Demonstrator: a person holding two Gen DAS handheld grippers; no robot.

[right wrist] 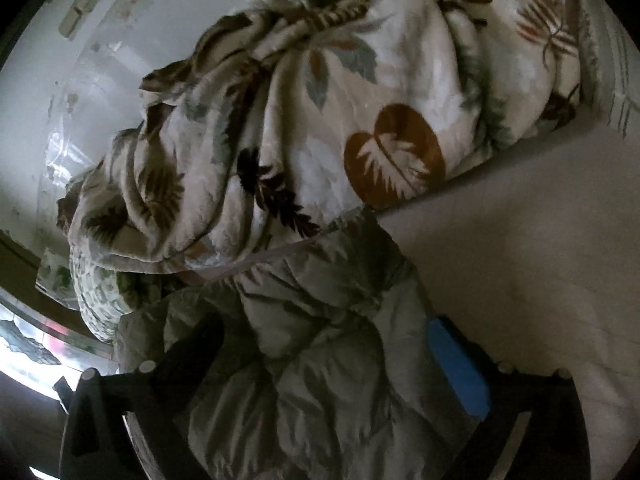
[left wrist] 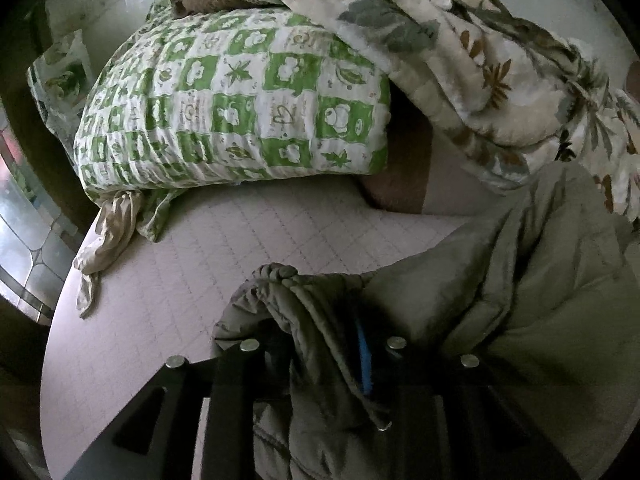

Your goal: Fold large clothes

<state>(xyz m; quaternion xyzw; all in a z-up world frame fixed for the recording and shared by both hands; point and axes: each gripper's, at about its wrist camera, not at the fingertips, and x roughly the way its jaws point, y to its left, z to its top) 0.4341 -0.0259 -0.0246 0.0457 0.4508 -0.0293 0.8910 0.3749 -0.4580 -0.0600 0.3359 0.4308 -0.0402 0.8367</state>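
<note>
- My left gripper (left wrist: 324, 364) has a bunched fold of the grey-green padded jacket (left wrist: 500, 300) wedged between its two dark fingers; the jaws stand close together with cloth filling the gap, and a sliver of the blue pad (left wrist: 363, 360) shows against the fabric, so I read it as clamped on the jacket.
- A snap button (left wrist: 286, 271) sits on the jacket's ribbed edge just above my left fingers.
- The rest of the jacket lies in a puffy heap on the pale quilted bed surface (left wrist: 200, 272), spreading to the right in the left wrist view.
- My right gripper (right wrist: 332, 364) has its fingers spread wide. The jacket (right wrist: 320, 340) lies between and under them, but neither the dark finger (right wrist: 192, 352) nor the blue-padded finger (right wrist: 456, 364) presses on it.
- Beyond the jacket lies a crumpled cream blanket with a leaf print (right wrist: 320, 128); its edge touches the jacket's far end.
- A green-and-white checked pillow (left wrist: 236, 100) with flower and leaf motifs rests on the bed, near the jacket but apart from it, part of the blanket draped over its top.
- I can make out no brand, label or readable writing anywhere; the views are dim and the right one is blurred.
</note>
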